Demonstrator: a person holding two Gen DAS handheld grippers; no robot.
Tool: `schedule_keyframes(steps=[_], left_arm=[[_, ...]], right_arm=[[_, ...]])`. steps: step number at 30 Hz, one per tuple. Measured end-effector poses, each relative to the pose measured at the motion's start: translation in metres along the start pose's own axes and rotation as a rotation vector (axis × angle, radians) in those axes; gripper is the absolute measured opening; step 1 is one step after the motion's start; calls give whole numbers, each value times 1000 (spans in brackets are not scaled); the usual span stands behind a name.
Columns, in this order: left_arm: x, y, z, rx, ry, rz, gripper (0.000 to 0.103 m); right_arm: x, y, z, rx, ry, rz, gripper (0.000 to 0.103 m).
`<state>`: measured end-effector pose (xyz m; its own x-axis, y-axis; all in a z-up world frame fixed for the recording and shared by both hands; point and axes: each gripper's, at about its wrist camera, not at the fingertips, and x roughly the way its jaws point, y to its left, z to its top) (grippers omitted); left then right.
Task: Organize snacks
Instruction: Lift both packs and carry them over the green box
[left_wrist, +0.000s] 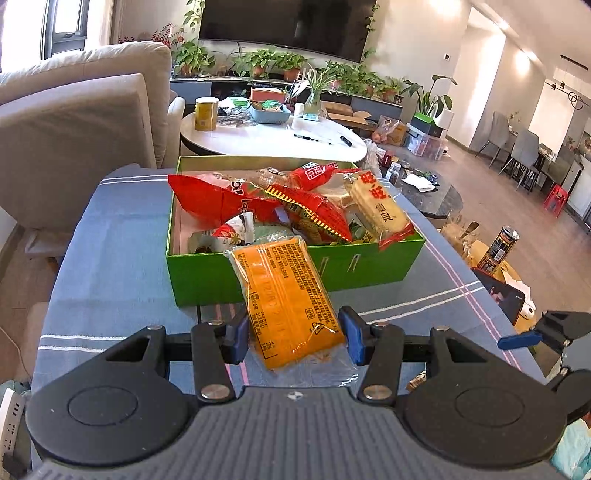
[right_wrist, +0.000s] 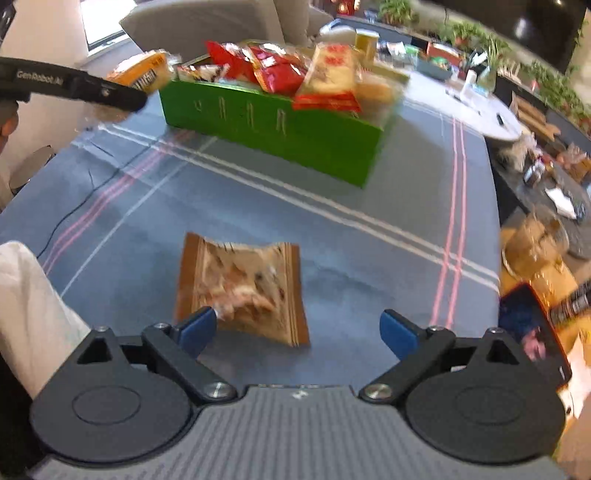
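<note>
Your left gripper (left_wrist: 293, 334) clamps an orange packet (left_wrist: 288, 302) at lower centre, its top leaning over the green box (left_wrist: 295, 273) of snacks mid-frame. Right view: your right gripper (right_wrist: 299, 332) gapes wide over a brown packet (right_wrist: 240, 288) lying on the cloth (right_wrist: 369, 240); box (right_wrist: 277, 129) upper centre.

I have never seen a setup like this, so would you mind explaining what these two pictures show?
These are two handheld grippers, each with a camera looking out along its fingers. The left camera's picture shows the left gripper clamped on an orange snack packet, in front of a green box piled with snacks. The right camera's picture shows the right gripper open, empty, above a brown snack packet lying on the blue striped tablecloth. The picture is blurred.
</note>
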<state>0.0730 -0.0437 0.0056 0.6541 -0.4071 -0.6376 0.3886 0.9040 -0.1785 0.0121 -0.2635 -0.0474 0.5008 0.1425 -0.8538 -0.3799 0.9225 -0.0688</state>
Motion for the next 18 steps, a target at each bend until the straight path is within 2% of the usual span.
schedule_keyframes(steps=[4, 13, 18], left_arm=[[1, -2, -1, 5, 7, -2, 46], [4, -5, -2, 8, 18, 2, 46], [9, -1, -3, -3, 28, 8, 46]], right_arm=[[11, 12, -8, -68, 44, -23, 103], [32, 13, 21, -65, -49, -45, 103], [40, 6, 30, -41, -76, -19, 103]])
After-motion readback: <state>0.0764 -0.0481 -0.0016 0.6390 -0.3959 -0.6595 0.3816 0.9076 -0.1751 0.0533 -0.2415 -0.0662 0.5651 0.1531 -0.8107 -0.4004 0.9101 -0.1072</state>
